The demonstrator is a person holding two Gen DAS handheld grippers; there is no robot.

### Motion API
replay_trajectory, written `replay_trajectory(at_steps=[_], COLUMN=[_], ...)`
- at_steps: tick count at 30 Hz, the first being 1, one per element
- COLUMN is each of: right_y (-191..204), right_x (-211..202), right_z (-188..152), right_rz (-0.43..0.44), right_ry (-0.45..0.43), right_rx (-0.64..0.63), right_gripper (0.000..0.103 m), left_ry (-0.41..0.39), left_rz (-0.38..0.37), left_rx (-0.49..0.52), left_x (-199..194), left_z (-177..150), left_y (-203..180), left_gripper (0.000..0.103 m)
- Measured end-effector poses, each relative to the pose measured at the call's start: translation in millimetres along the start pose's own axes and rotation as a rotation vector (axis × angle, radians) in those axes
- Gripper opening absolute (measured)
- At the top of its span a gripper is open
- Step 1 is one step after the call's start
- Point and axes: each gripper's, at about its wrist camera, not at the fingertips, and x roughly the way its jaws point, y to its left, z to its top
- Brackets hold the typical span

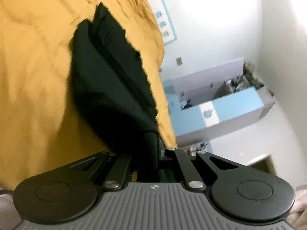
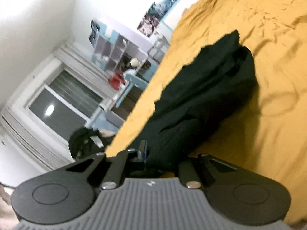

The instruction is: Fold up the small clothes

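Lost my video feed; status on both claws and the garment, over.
Left claw shut on black garment. Right claw shut on it too. Garment stretches ahead over the yellow bedsheet. Nothing in the way.

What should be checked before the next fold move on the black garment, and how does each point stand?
1. Left gripper shut on the black garment: ok.
2. Right gripper shut on the garment: ok.
3. Far end of garment resting on the yellow sheet: ok.
4. Garment spread flat, without bunching: not ok, it hangs in folds.
5. Which corners are gripped: cannot tell.
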Motion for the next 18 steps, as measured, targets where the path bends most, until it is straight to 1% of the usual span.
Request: replay_trajectory(at_steps=[1,3,5,8,10,11,13,14,16,18], right_y=[-1.9,-6.3,-13.3,-24.2,-33.5,-39.3,-54.5,-63.8,-76.2,-86.5], right_x=[5.7,16.2,26.2,45.8,64.6,73.5,95.1,106.9,128.4,149.6], right_z=[6.9,23.6,47.8,89.0,119.1,133.1,163.5,179.3,206.6,230.0], right_rz=[0.007,0.027,0.037,0.028,0.007,0.002,0.0,0.006,-0.007,-0.025], right_ry=[-0.013,-0.031,-0.061,-0.119,-0.145,-0.151,-0.178,-0.184,-0.198,-0.197], right_rx=[0.007,0.025,0.038,0.043,0.045,0.046,0.073,0.09,0.088,0.075], right_gripper=[0.005,0.005,0.005,0.004,0.004,0.004,0.003,0.003,0.003,0.003], left_ry=[-0.012,-0.029,-0.042,-0.067,-0.088,-0.11,-0.144,-0.16,-0.176,-0.177], left_rz=[0.004,0.022,0.032,0.036,0.043,0.04,0.006,0.002,0.003,0.007], left_rx=[0.004,0.05,0.089,0.123,0.134,0.132,0.116,0.118,0.13,0.12], left_x=[5.1,17.5,30.2,48.8,61.1,68.4,84.0,94.0,111.5,126.3], left_z=[7.6,26.3,46.4,83.8,108.8,121.7,144.3,155.7,174.0,194.1], left_y=[-4.6,-17.9,-27.9,-32.4,-30.3,-27.9,-21.4,-18.7,-13.5,-2.5], left_gripper=[0.005,0.005,0.005,0.005,0.005,0.005,0.005,0.005,0.005,0.005])
